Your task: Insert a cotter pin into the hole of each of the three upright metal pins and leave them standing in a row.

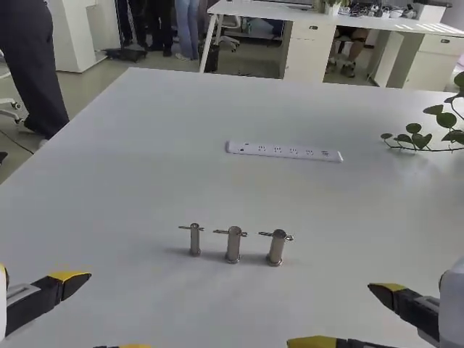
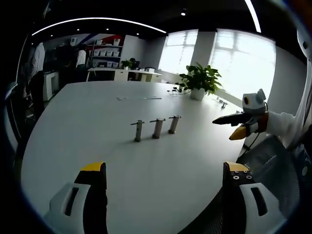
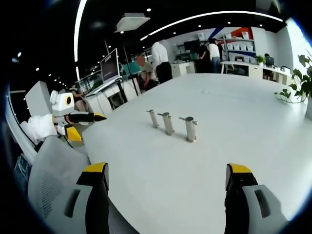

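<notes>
Metal pins (image 1: 233, 244) look like small solid steel to us, so we'd guess they're stiff, slick and a bit tippy on those narrow feet. The cotter pins (image 1: 275, 235) look like light wire that's easy to nudge out. If we had to grab one, we'd pinch the bare shank low down, under the cotter, and keep it plumb. All three stand upright in a row on the white table (image 1: 109, 181), on our side of the power strip (image 1: 284, 151) and well apart from it. Going across: the left gripper (image 2: 165, 170) hangs on our side of the strip and off to its left, jaws wide apart and empty. Then come the left pin (image 1: 194, 243), middle pin (image 1: 233, 250) and right pin (image 1: 276, 252), each shiny grey with a cotter crossways through its top, so the job looks done to us. Last is the right gripper (image 3: 166, 169), off to the strip's right, jaws spread and holding nothing.
</notes>
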The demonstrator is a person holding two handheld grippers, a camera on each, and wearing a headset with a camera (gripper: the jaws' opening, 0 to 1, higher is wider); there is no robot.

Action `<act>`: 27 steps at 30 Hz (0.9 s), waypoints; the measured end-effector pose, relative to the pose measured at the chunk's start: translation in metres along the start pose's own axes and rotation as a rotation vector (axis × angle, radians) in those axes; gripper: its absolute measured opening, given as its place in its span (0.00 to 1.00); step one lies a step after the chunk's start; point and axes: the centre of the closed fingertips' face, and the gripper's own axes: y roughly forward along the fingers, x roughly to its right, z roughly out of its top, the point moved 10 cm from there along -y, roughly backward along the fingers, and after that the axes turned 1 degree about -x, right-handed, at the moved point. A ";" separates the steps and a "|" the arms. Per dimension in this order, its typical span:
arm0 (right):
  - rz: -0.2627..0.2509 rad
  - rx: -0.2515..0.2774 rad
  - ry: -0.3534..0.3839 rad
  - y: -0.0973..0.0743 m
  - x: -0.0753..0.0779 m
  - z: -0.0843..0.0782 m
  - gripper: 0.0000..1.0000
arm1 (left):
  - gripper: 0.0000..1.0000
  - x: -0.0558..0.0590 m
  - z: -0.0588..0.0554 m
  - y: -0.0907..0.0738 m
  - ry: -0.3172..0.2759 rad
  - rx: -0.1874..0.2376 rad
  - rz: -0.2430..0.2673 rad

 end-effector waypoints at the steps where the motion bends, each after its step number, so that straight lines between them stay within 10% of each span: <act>1: 0.002 -0.004 -0.002 0.000 -0.001 0.000 0.98 | 0.99 0.000 0.000 0.000 -0.004 0.002 0.000; 27: 0.031 -0.069 -0.069 0.013 -0.012 -0.002 0.98 | 0.99 -0.001 -0.003 -0.017 -0.035 -0.037 0.033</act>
